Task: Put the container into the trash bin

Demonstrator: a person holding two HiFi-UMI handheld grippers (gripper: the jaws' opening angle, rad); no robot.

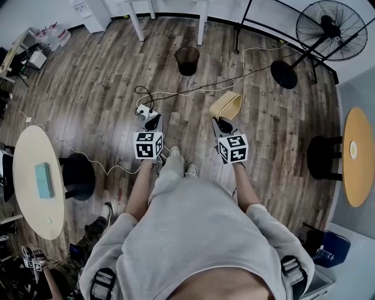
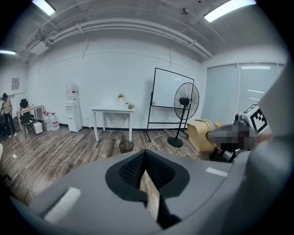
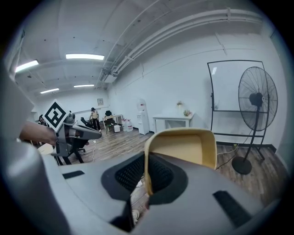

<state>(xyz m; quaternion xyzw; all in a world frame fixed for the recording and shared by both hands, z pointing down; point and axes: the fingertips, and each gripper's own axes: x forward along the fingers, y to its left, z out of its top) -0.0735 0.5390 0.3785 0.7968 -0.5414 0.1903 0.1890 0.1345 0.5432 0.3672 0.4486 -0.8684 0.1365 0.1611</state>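
Observation:
A beige plastic container (image 1: 226,105) hangs in the air in front of me, with my right gripper (image 1: 223,123) shut on its wall. In the right gripper view the container (image 3: 183,147) fills the middle, its rim pinched between the pads of that gripper (image 3: 146,158). The black mesh trash bin (image 1: 187,60) stands on the wood floor some way ahead, between the two grippers; it also shows small in the left gripper view (image 2: 126,146). My left gripper (image 1: 152,123) is held beside the right one, and its jaws (image 2: 145,156) are shut with nothing in them.
A standing fan (image 1: 331,29) with its round base (image 1: 284,74) is ahead on the right. A white table (image 1: 170,17) stands behind the bin. A power strip (image 1: 143,109) and cables lie on the floor near my left gripper. Round tables flank me left (image 1: 35,181) and right (image 1: 358,155).

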